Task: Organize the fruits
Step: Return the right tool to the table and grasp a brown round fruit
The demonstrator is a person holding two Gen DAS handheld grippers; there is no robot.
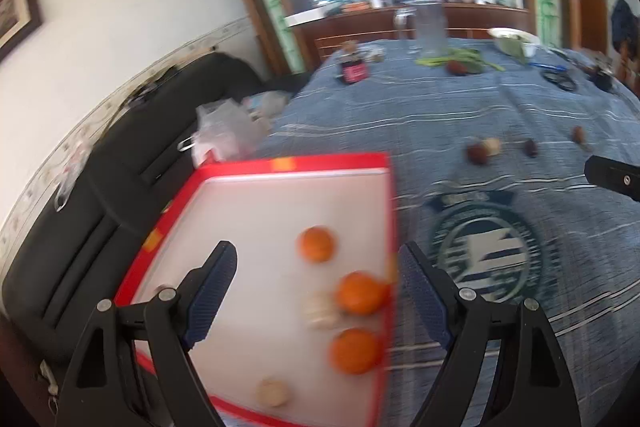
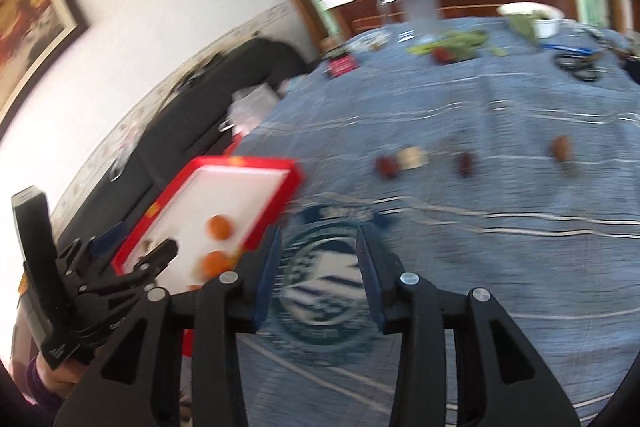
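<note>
Orange fruits [image 1: 359,293] lie between left gripper [image 1: 316,287] fingers.

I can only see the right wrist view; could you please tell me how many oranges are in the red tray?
Observer: Three, all along the right side of the red-rimmed tray: the far orange, the middle orange and the near orange.
Operator: Is anything else lying in there?
Observer: Yes. One pale round piece sits against the middle orange, and a second pale piece lies by the tray's near edge. Both are too blurred to name.
Operator: Is the left gripper carrying anything?
Observer: No. The left gripper is open above the tray, with nothing between its fingers.
</note>
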